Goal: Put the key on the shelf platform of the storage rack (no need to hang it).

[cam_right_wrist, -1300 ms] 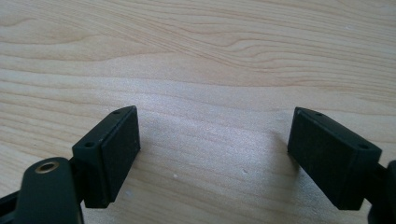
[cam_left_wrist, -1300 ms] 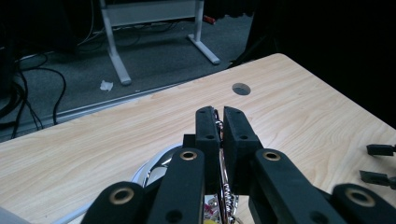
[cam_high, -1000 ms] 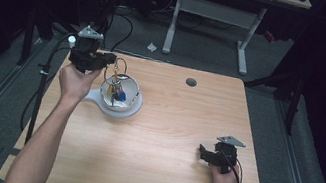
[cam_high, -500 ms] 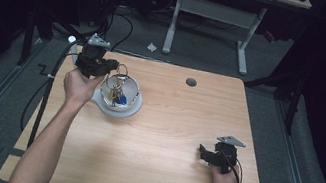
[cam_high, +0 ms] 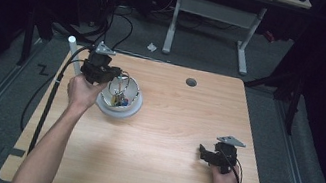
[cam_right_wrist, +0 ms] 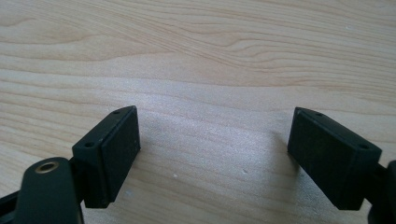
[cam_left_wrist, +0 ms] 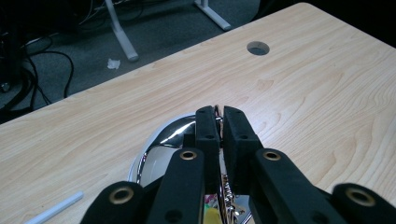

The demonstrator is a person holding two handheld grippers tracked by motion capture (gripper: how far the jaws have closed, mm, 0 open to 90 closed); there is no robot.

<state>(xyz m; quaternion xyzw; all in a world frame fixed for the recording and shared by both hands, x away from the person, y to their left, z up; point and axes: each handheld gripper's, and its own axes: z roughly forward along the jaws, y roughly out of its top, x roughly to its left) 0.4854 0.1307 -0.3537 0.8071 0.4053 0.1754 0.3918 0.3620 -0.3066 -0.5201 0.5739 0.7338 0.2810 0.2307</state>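
High view: the left gripper [cam_high: 112, 76] hangs over the near-left rim of a shiny metal bowl [cam_high: 131, 107] that sits on the left part of the worktop [cam_high: 178, 140]. A thin wire loop, seemingly a whisk [cam_high: 121, 84], stands up in the bowl right at the gripper's tip, and a few small coloured bits [cam_high: 120, 100], yellow and blue, lie just below it on the bowl's floor. A white stick [cam_high: 73, 51] lies on the worktop just behind and to the left of this gripper. The right gripper [cam_high: 204, 152] rests low on the worktop well apart from the bowl, near the right corner on the person's side, with nothing close to it.

Left gripper view: the left gripper [cam_left_wrist: 219, 122] has its 2 jaws pressed nearly together, pinching a thin bright wire [cam_left_wrist: 217, 110] between the pads; more wire runs down below them. Directly under and ahead of the tip curves the bowl's mirror-like rim [cam_left_wrist: 173, 135]. The white stick's end [cam_left_wrist: 56, 209] lies low to the left.

Right gripper view: the right gripper [cam_right_wrist: 212, 149] is spread wide over bare wood, holding nothing.

My reading: the whisk is gripped and sits in the bowl, so the grasp is done; stirring or lifting it out appears to be what is left.
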